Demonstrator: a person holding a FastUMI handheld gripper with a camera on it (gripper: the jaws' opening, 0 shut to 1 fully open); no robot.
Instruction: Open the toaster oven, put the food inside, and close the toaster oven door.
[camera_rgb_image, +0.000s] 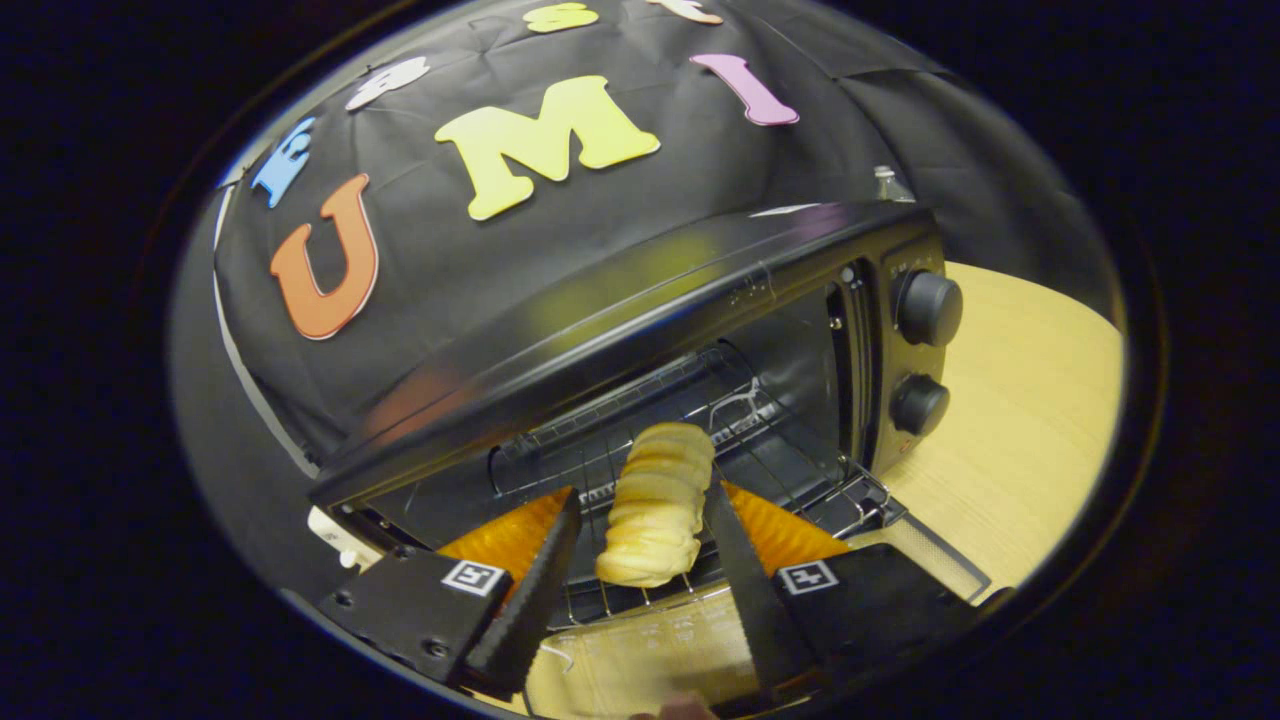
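Note:
The black toaster oven (640, 300) stands open, its glass door (640, 645) folded down flat under my fingers. A pale, ridged bread roll (655, 505) lies lengthwise on the wire rack (800, 500) at the front of the oven cavity. My gripper (643, 495) reaches over the door into the oven mouth, with the roll between its fingers. The left finger stands a little apart from the roll and the right finger runs right alongside it. The gripper looks open, and the roll rests on the rack.
Two round knobs (928, 308) (918, 404) sit on the oven's right panel. A light wooden tabletop (1030, 420) stretches to the right of the oven. A clear bottle top (890, 185) peeks from behind the oven. A fingertip (682, 708) shows by the door's near edge.

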